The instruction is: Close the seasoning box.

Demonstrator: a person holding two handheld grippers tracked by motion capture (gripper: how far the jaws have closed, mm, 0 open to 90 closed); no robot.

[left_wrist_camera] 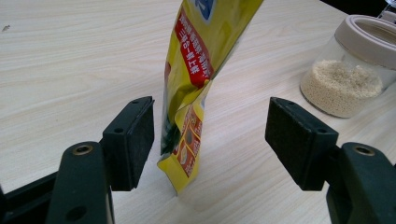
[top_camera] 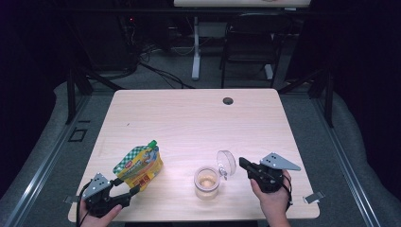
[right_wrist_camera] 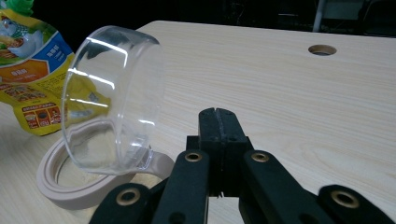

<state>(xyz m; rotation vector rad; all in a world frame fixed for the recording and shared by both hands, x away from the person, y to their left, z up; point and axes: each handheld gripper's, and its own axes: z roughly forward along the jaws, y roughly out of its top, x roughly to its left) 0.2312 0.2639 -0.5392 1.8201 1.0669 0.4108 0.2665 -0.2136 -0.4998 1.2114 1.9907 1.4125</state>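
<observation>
Left gripper (left_wrist_camera: pixel 210 140), jaws wide, straddles the soft, floppy spout pouch (left_wrist_camera: pixel 198 79) beside the jar (top_camera: pixel 207 182); grip mid-body. Right gripper (right_wrist_camera: pixel 218 126) is closed, empty.

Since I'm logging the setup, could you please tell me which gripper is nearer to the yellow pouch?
Left. The left gripper has its open jaws on either side of the yellow pouch, not pressing it. The right gripper, shut, sits beyond the jar, beside its open lid.

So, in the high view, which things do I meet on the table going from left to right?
Left gripper → yellow pouch → open jar → its clear flipped-up lid → right gripper.
</observation>
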